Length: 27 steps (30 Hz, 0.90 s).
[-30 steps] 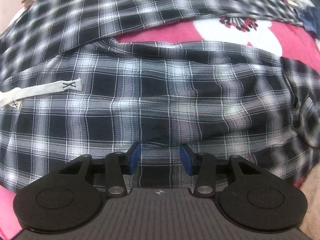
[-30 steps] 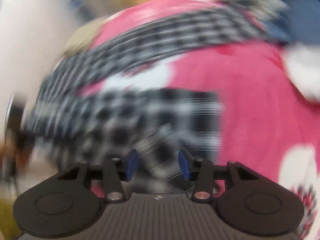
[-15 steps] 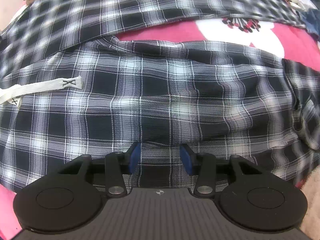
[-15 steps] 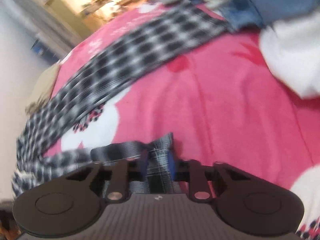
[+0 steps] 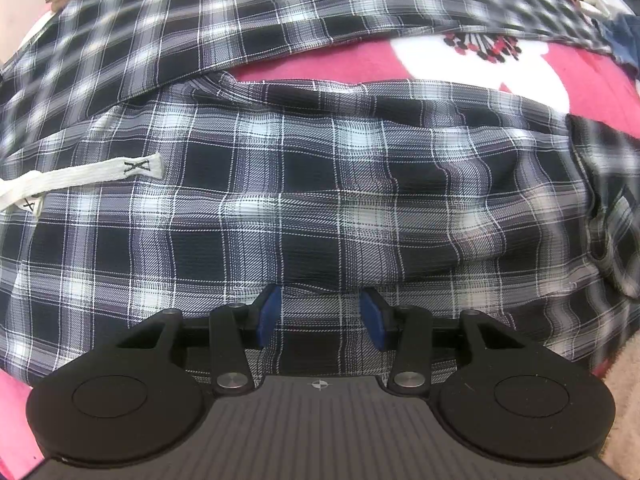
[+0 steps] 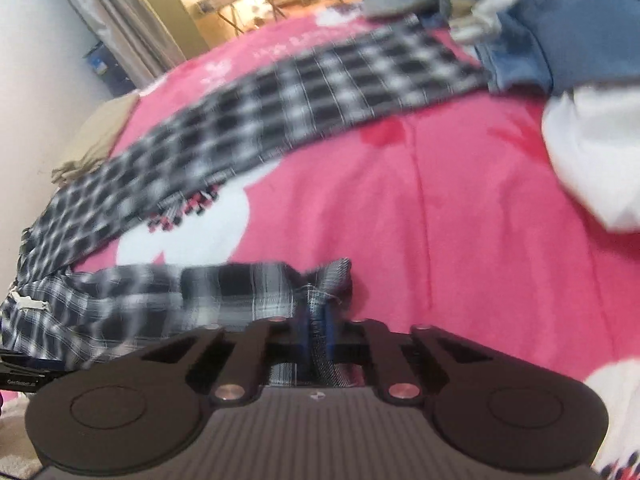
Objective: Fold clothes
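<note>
Down on the bed, plaid trousers (image 5: 320,184) in black, grey and white lie spread over a pink blanket (image 6: 460,208) printed with white shapes. In the left wrist view one leg fills most of the frame, folded across the near side of the bed, while the other leg runs along the far side toward the far right corner. A white drawstring (image 5: 80,176) with stitched crosses lies on the cloth at the left, by the waist.

The left tool (image 5: 320,316) points steeply down over the near leg, its blue pads apart, with plaid cloth showing in the gap; whether the pads press into the cloth cannot be told.

The right tool (image 6: 319,332) is clamped together on the hem of the near trouser leg, a bunched corner of plaid standing up just beyond its fingertips. From there the leg trails off to the left along the near edge of the bed.

At the far right corner of the bed sit a heap of blue denim (image 6: 568,28) and a white garment (image 6: 600,152). A beige cloth (image 6: 100,136) lies at the far left edge, touching the far trouser leg.
</note>
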Motion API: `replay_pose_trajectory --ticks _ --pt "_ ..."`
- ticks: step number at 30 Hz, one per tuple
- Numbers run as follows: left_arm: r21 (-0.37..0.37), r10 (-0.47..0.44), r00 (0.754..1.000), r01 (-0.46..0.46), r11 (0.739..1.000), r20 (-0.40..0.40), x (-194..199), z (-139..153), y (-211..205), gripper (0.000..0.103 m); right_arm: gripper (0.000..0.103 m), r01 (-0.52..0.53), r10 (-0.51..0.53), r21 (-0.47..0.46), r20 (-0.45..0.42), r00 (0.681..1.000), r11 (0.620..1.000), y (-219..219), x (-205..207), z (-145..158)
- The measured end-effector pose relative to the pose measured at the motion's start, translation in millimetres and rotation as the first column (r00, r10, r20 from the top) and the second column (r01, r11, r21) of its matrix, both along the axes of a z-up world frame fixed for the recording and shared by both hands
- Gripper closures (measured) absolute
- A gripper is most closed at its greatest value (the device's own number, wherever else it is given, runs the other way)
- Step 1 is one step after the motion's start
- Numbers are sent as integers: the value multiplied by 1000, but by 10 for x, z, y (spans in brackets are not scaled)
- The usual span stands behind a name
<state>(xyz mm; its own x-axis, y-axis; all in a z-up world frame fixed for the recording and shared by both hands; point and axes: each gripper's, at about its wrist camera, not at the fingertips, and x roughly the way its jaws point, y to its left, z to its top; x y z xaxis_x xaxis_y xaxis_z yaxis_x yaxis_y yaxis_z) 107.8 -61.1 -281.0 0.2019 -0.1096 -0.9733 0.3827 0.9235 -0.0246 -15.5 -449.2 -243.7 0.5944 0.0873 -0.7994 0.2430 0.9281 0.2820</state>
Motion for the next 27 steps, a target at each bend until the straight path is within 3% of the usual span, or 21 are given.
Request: replay_pose_trajectory --ticks 8,10,15,18,21,27 --pt "6 -1 1000 1 1000 2 7 -16 -16 58 102 103 -102 -38 19 995 994 -373 -188 108" --pt "7 -2 1000 2 1000 3 9 -19 -20 58 102 160 -160 -4 29 987 987 -526 -241 137" --pt "11 -3 1000 3 1000 4 14 -28 -30 58 99 284 -281 91 -39 959 954 -846 -353 88" --pt "11 -3 1000 3 1000 4 20 -32 -38 58 93 187 -186 136 -20 982 973 -729 -370 132" --pt "13 -3 1000 3 1000 6 20 -30 -40 57 61 9 -7 122 -19 1000 993 -393 -301 120" --pt "9 -3 1000 3 1000 5 18 -31 -24 57 60 -134 139 72 -79 987 988 14 -100 -144"
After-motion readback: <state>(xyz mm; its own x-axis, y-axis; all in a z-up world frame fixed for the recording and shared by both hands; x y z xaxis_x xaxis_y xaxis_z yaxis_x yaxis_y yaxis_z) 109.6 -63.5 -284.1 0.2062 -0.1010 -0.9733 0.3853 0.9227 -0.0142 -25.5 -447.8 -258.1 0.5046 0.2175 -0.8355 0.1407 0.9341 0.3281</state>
